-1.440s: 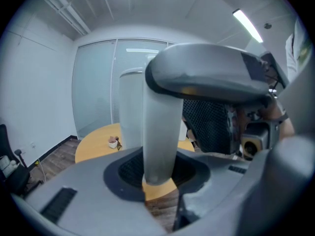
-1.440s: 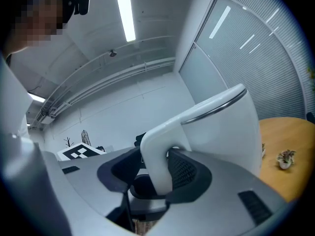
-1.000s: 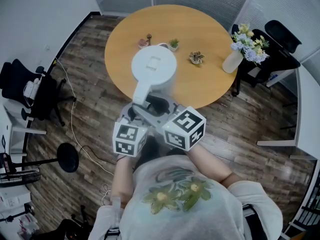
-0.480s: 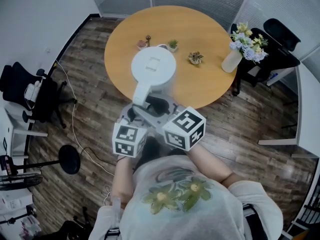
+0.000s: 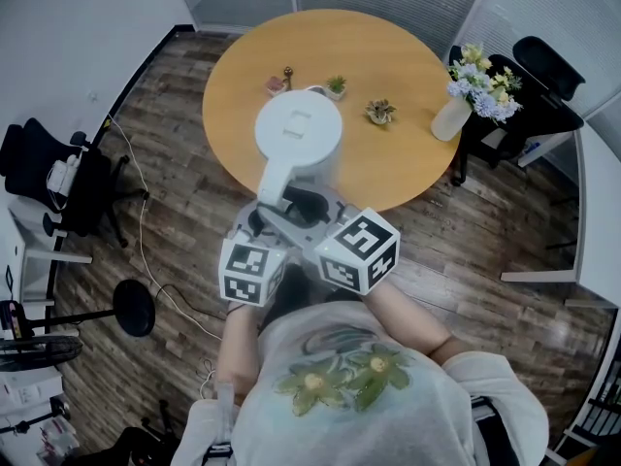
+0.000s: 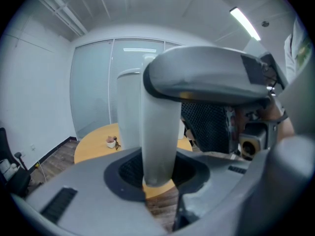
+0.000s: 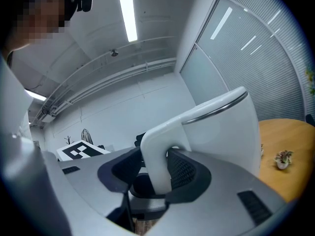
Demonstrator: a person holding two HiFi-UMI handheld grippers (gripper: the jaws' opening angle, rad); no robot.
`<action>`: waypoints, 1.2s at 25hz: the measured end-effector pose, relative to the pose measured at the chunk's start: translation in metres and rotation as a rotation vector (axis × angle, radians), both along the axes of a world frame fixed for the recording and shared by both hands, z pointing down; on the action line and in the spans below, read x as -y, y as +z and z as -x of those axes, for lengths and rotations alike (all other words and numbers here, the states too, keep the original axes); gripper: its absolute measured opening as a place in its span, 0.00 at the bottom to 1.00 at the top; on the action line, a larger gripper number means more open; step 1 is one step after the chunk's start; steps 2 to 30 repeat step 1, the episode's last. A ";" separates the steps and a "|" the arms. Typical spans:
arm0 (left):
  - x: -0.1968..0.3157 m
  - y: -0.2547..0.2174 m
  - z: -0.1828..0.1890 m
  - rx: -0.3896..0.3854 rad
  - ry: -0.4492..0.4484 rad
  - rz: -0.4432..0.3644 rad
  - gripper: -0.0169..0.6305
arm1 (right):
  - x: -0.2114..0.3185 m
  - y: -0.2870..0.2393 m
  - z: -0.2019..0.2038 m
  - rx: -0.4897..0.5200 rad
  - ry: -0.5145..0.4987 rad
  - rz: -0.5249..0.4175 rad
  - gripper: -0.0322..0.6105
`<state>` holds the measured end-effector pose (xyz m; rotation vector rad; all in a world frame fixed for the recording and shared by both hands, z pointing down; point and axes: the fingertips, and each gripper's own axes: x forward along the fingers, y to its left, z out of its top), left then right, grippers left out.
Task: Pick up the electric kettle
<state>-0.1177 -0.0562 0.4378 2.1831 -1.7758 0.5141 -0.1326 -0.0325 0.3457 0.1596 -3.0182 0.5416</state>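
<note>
The cubes on both tongs bore black-and-white square markers. The white kettle hung over the near edge of the round table, with bare tabletop beyond it. The left gripper and right gripper were both clamped on its handle. Only the head view showed the lid from above.

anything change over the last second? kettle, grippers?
Nothing visibly changed. The left gripper and right gripper stay clamped on the handle of the kettle, which is held up over the near edge of the round table.
</note>
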 end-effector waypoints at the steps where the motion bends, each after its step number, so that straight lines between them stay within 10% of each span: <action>1: 0.000 0.000 0.000 0.000 0.001 -0.001 0.21 | 0.000 0.000 0.000 -0.001 -0.001 -0.002 0.33; 30: 0.000 0.000 0.000 0.000 0.001 -0.001 0.21 | 0.000 0.000 0.000 -0.001 -0.001 -0.002 0.33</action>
